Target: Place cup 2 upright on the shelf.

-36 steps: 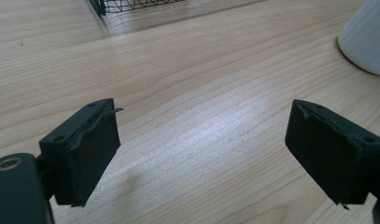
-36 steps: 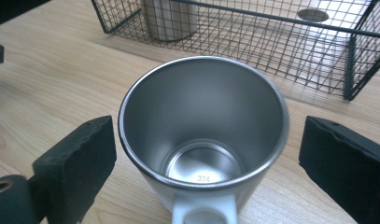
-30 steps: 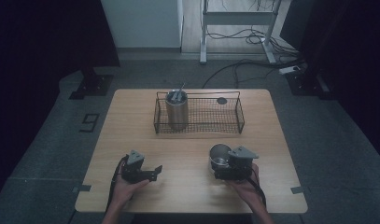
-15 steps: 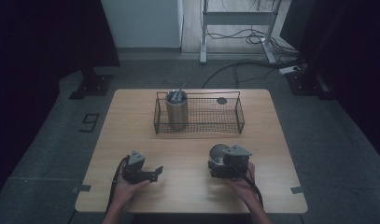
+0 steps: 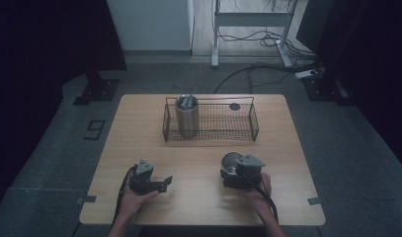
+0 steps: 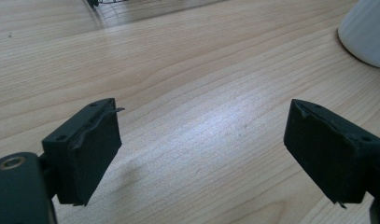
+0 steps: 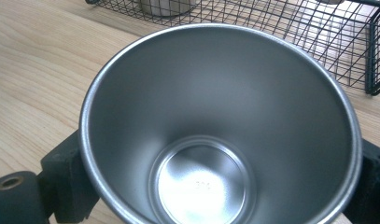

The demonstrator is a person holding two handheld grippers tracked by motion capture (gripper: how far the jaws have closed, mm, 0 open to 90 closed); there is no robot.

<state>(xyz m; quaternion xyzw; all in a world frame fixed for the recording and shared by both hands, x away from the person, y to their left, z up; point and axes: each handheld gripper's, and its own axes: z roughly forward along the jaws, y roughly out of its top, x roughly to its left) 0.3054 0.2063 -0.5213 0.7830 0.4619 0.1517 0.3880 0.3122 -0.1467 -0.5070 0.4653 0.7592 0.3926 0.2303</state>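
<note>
Left gripper rests at about 7 o'clock on the wooden table, held in the person's left hand, its jaws spread wide with bare wood between them; in the left gripper view a white rounded object sits at 1 o'clock, apart from the jaws. At 12 o'clock on the table a black wire basket stands, with a metal cylinder cup upright in its left end and a small dark round thing near its far right. Right gripper, at about 5 o'clock, is clamped on a steel cup; the jaws press its sides, its open mouth faces the camera, and the basket lies just beyond its rim
</note>
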